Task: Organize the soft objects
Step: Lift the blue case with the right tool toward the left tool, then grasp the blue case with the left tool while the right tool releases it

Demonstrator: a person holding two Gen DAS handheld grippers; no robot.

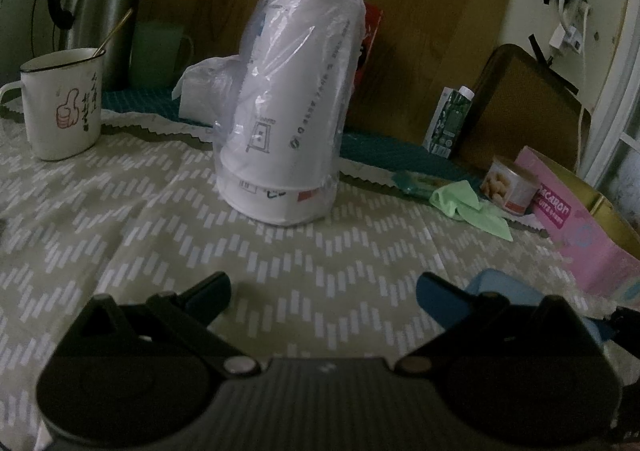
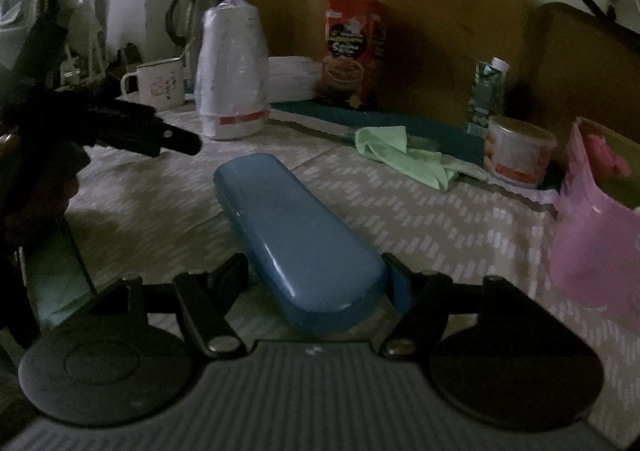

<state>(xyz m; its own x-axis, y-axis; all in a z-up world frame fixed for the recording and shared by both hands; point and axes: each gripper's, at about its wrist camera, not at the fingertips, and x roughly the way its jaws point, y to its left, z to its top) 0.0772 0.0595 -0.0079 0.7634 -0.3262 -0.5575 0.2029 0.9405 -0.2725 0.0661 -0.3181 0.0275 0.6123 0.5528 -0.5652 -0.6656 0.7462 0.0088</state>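
Glossy blue case (image 2: 298, 239) is lying between the right gripper (image 2: 316, 283)'s spread jaws, likely rigid, slippery; left gripper (image 1: 324, 291) is gaping empty.

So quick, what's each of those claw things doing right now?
Left gripper: open, holding nothing.
Right gripper: jaws around the glossy blue oblong hard case; grip cannot be told.
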